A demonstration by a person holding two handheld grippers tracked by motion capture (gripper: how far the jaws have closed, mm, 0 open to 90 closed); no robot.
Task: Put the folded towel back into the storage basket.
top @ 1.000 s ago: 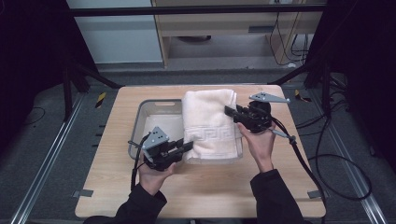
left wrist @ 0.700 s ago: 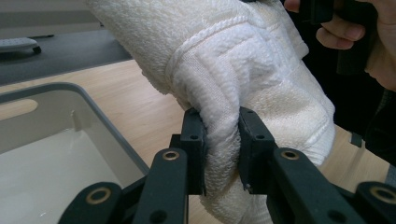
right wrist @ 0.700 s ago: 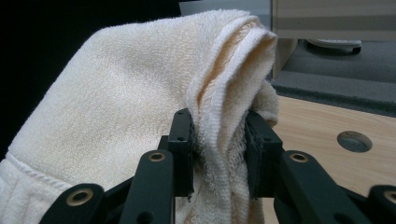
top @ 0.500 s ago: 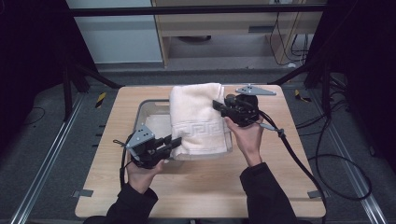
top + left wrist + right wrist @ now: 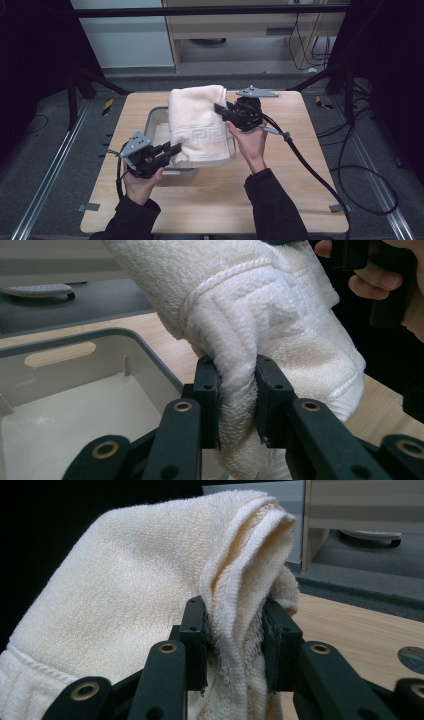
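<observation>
The folded towel (image 5: 197, 125) has shifted leftward over the grey bin (image 5: 154, 120); the left gripper (image 5: 170, 150) and right gripper (image 5: 223, 111) both stay clamped on it. It looks ready for lowering inside.

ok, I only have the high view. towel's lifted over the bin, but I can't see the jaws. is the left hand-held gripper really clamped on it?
Observer: Yes. In the left gripper view the left hand-held gripper has both jaws pressed into a bunched fold of the towel.
Operator: And the right one?
Observer: The right hand-held gripper is shut on a folded edge of the towel, several layers between its jaws.
Operator: Anything in the bin under it?
Observer: The part of the bin visible in the left gripper view is bare; the towel hides the rest.
</observation>
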